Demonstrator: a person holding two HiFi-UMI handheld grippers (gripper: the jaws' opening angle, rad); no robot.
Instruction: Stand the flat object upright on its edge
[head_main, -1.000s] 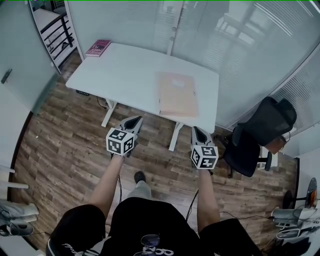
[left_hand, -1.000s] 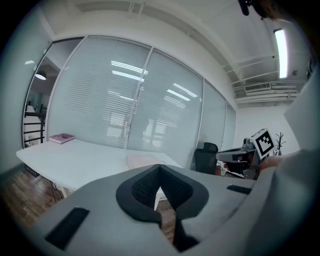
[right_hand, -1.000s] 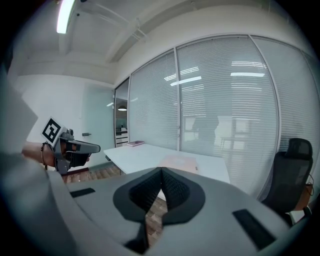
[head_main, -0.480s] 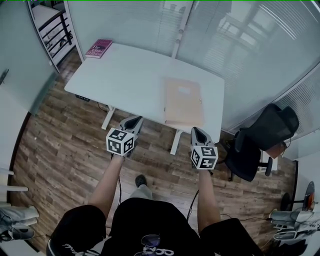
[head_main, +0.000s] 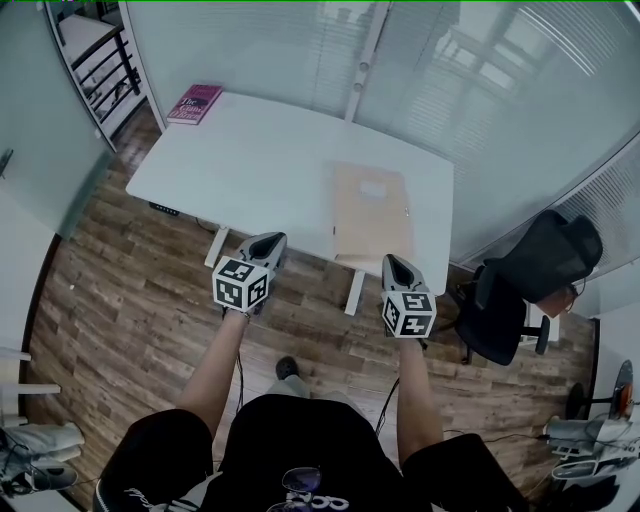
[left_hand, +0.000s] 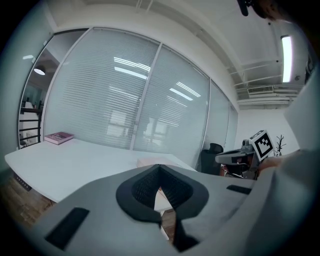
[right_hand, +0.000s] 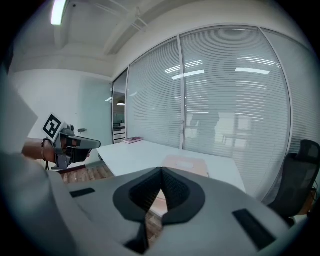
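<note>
Tan flat paper folder (head_main: 372, 212) lies flat on the white rectangular table (head_main: 260, 160), towards that table's right end, its near short edge close to the table's near edge; none of it is raised. A paler rectangular label (head_main: 376, 188) sits on its upper face, and any writing there is too small to read. Magenta book (head_main: 195, 103) lies flat at the far left corner of the table, well apart from the folder; pale lettering shows on its cover but cannot be made out. Left gripper (head_main: 270, 241) is held over the wood-plank floor (head_main: 120, 290) just short of the table's near edge, to the left of the folder; its own view shows the two dark ribbed pads pressed together with nothing between them. Right gripper (head_main: 393, 263) is held level with it, below the folder's near right corner, touching neither folder nor table; its pads likewise meet and pinch nothing. Each gripper carries a white cube with black square markers (head_main: 240, 283), a code pattern with no readable words. Black office chair (head_main: 530, 265) stands on the floor beyond the table's right end. Glass partition with closed slatted blinds (head_main: 300, 50) runs behind the table.
</note>
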